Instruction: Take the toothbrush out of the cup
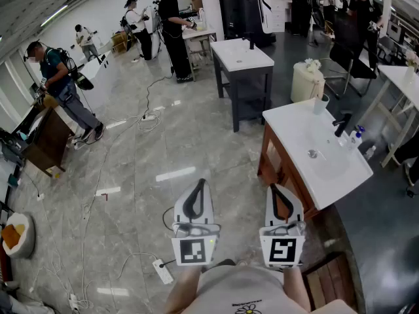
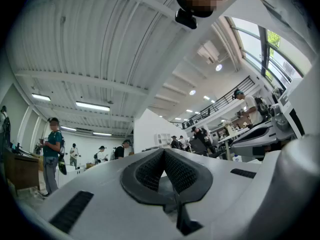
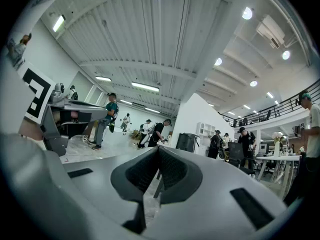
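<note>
A pale cup (image 1: pixel 321 103) stands at the far corner of the white sink counter (image 1: pixel 298 133) on my right; the toothbrush is too small to make out from here. A black faucet (image 1: pixel 341 124) rises behind the basin. Low in the head view, both grippers are held in front of my body, well short of the counter. My left gripper (image 1: pixel 200 184) has its jaws together with nothing between them, tips meeting (image 2: pixel 163 152) and aimed slightly upward. My right gripper (image 1: pixel 272 188) is also shut and empty, its tips touching (image 3: pixel 158 149) and pointing level across the room.
A second white vanity (image 1: pixel 242 56) stands ahead, with a cream bin (image 1: pixel 306 81) beside it. Small bottles (image 1: pixel 357 137) sit on the sink counter. Cables and a power strip (image 1: pixel 162 271) lie on the marble floor. Several people work at benches at the back.
</note>
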A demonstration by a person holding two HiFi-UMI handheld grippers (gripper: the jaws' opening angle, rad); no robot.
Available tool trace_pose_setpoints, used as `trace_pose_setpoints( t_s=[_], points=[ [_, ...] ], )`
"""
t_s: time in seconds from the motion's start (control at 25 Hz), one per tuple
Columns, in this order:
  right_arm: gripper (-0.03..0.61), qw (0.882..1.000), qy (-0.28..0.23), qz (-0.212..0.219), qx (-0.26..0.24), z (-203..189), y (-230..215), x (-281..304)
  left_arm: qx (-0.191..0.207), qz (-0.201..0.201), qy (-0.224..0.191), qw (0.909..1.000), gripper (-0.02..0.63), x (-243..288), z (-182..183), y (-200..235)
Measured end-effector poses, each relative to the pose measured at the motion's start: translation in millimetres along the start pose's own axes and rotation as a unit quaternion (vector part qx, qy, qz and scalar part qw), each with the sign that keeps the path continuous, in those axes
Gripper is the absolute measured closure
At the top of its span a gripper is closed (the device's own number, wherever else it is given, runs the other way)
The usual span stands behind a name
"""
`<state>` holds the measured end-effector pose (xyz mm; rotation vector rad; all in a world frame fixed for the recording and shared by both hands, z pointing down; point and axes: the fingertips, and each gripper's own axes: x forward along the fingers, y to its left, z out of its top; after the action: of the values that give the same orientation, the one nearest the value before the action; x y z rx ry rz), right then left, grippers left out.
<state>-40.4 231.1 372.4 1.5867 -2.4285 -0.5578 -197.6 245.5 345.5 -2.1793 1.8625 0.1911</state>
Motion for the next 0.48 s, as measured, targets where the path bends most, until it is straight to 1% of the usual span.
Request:
trace_pose_setpoints(
  t_s=[0.08,0.2,0.32,0.48],
  points=[
    [0.566,1.0,-0.007,-0.005,0.008,-0.1,-0.7,1.7,0.005,-0.003,-0.004,1.0,0.598,3.5,0.3,-1.2],
    [0.566,1.0,-0.018,-0.006,0.002,1.9,-0.9,3.6,0.007,-0.003,-0.005,1.0,0.598,6.4,-0.2,-0.6],
    [0.566,1.0,-0.011,0.003,-0.009,0.1,2.0,2.7,0.003,0.002,0.0,1.0,0.598,5.1,-2.2,2.9],
    [0.567,1.0,0.0,0.016,-0.017,-2.9,9.1,-0.1,0.007,0.01,-0.005,0.9999,0.598,2.4,0.1,8.2]
  ],
)
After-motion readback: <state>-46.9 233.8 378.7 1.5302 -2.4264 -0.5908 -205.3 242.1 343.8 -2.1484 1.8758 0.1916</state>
